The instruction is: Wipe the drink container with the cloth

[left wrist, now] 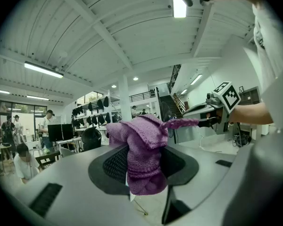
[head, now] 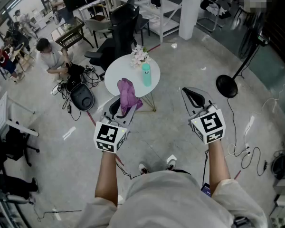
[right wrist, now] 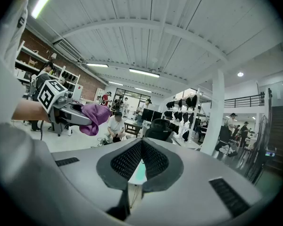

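Grey concrete floor (head: 180, 65) of an open workshop, seen from above, with a round white counter (head: 115, 75) as our reference. We see the drink container (head: 146, 74), a pale green bottle, upright on the counter's right part, near a small bunch of flowers (head: 139, 56) at its far rim. We hold the left gripper (head: 119, 107) at the counter's near edge. Its fingers (left wrist: 114, 166) are clamped on the purple cloth (head: 128, 95), which bunches up over the counter, short of the bottle. We hold the right gripper (head: 191, 93) to the right of the counter, off it. Its fingers (right wrist: 124, 162) are closed together with nothing gripped. A seated person (head: 51, 56) is on the floor to the left of the counter.
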A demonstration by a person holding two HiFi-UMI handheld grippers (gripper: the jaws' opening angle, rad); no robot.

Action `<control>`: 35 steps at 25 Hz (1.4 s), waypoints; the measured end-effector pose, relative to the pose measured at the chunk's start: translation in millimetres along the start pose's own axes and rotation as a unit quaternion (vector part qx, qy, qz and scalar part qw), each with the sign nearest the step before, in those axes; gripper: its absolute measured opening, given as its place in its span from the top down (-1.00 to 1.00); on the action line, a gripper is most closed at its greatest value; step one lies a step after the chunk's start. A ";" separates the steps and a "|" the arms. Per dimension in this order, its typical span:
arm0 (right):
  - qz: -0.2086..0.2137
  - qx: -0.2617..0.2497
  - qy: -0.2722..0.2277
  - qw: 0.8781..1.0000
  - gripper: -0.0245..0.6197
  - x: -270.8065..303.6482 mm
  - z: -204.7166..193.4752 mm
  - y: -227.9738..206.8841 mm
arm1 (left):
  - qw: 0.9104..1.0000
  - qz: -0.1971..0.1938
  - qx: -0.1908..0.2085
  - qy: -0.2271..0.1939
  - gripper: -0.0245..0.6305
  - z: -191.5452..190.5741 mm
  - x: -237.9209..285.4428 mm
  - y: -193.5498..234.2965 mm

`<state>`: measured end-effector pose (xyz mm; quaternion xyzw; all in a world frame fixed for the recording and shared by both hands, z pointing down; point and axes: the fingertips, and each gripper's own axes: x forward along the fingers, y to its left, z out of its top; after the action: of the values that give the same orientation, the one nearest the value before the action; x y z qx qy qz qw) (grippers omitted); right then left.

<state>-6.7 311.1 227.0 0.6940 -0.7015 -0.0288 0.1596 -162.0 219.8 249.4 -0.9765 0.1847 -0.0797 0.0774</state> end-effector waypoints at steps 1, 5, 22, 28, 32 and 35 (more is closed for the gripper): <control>0.000 0.001 -0.001 1.000 0.89 -1.2 -2.0 -3.3 | 1.000 0.001 0.001 0.000 0.37 -0.3 2.6 -2.7; 0.008 0.015 -0.009 1.000 0.89 -6.9 -8.8 -15.2 | 1.000 0.004 0.001 0.004 0.37 -0.9 12.4 -14.4; 0.073 0.033 -0.030 0.996 0.89 35.7 -38.2 -84.1 | 0.999 0.046 -0.024 0.016 0.37 -11.5 92.1 -12.3; 0.069 0.034 -0.019 0.997 0.88 124.0 -32.9 -102.1 | 0.999 0.031 -0.019 0.012 0.37 -27.3 147.5 62.1; 0.052 0.028 -0.016 0.998 0.88 190.7 -11.3 -116.5 | 1.000 0.008 -0.006 0.012 0.37 -25.2 192.1 119.9; 0.047 0.022 -0.015 0.999 0.88 234.2 4.8 -125.6 | 1.000 -0.006 0.006 0.008 0.37 -17.7 220.6 161.6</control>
<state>116.4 75.6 232.7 0.6634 -0.7358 -0.0160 0.1350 -18.8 -13.2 265.5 -0.9766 0.1785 -0.0887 0.0809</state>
